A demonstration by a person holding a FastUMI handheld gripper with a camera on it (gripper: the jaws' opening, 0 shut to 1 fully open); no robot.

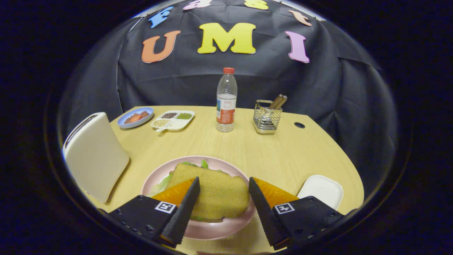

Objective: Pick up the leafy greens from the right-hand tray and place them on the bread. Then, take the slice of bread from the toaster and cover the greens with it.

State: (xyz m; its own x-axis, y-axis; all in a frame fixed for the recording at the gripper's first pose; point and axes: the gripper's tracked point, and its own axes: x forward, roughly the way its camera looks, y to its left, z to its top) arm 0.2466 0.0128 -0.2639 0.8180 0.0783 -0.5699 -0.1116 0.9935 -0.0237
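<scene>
The hand-held gripper (224, 189) is held wide open, gripping nothing, its fingers flanking the bread slice (212, 193), which is laid over the leafy greens (163, 183) on the pink plate (216, 230).

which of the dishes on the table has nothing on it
The white tray beyond the right finger; the pink plate, blue plate and divided tray all hold food.

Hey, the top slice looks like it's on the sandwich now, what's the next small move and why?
Probably lift the gripper straight back. Its fingers stand open, either side of the brown bread slice, which already lies over the green leafy greens on the round pink plate; drawing off without brushing the slice should keep it in place.
</scene>
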